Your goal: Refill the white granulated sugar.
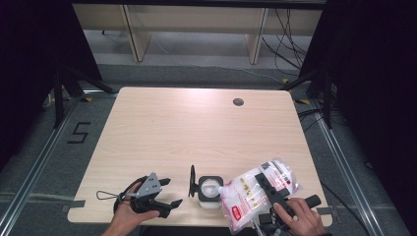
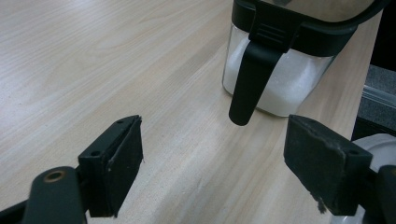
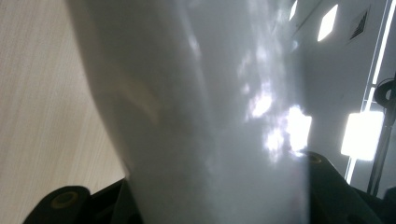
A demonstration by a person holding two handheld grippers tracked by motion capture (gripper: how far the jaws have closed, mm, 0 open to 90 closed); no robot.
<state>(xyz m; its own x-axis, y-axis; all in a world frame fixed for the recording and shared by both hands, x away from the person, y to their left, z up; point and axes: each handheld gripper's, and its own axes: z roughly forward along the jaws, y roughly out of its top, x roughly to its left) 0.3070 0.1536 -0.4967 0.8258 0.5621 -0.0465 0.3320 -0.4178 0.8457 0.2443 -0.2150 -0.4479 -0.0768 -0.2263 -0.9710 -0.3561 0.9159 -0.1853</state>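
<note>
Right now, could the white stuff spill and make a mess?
Yes, maybe. The bag is tilted over the small jar, so some grains could miss its mouth and land on the table. The jar sits near the table's front edge, and the left gripper is open beside it, not holding it, so a bump could shift it.

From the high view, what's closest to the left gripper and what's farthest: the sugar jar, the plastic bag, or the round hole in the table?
Measured from the left gripper:
1. Sugar jar, just to its right, lid flipped open.
2. Plastic bag, beyond the jar, held tilted by the right gripper.
3. Round hole, far across the table near its back edge.
</note>
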